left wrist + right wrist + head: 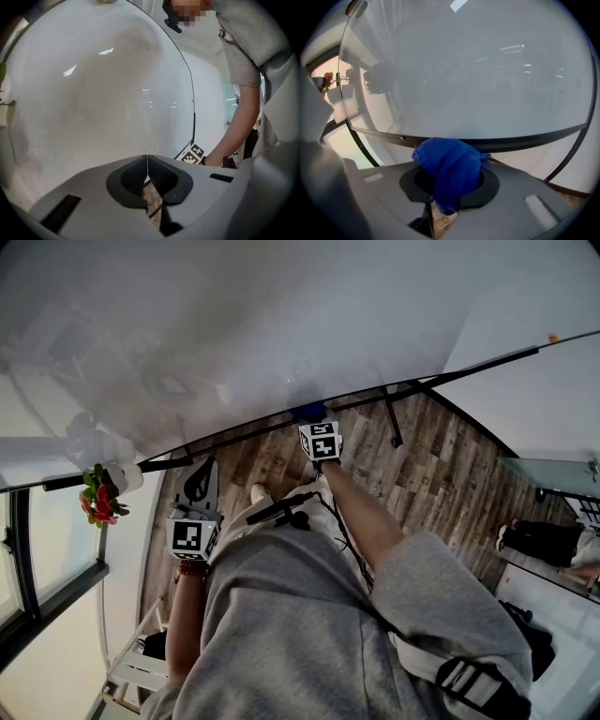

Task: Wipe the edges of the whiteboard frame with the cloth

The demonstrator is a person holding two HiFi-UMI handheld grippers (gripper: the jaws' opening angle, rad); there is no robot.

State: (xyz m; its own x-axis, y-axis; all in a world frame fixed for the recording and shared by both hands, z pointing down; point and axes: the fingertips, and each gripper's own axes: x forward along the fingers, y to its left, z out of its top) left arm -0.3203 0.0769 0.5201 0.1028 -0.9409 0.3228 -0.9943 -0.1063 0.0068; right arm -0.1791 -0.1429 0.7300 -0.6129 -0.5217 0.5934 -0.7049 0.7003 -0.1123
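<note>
The whiteboard [234,324] fills the top of the head view, with its dark bottom frame edge [375,395] running across below it. My right gripper [316,423] is shut on a blue cloth [449,168], and the cloth [307,412] sits at that bottom edge. In the right gripper view the bottom frame edge [511,140] passes just behind the cloth. My left gripper [199,486] hangs lower left, away from the board, with jaws closed and nothing between them. In the left gripper view the board's white surface [93,93] and its right frame edge [192,108] show.
A board stand leg [392,423] reaches onto the wooden floor [450,465]. A white pot with red flowers [103,491] is at the left near a window [37,559]. A person's shoes [539,542] stand at the right. My own foot [260,493] is below the board.
</note>
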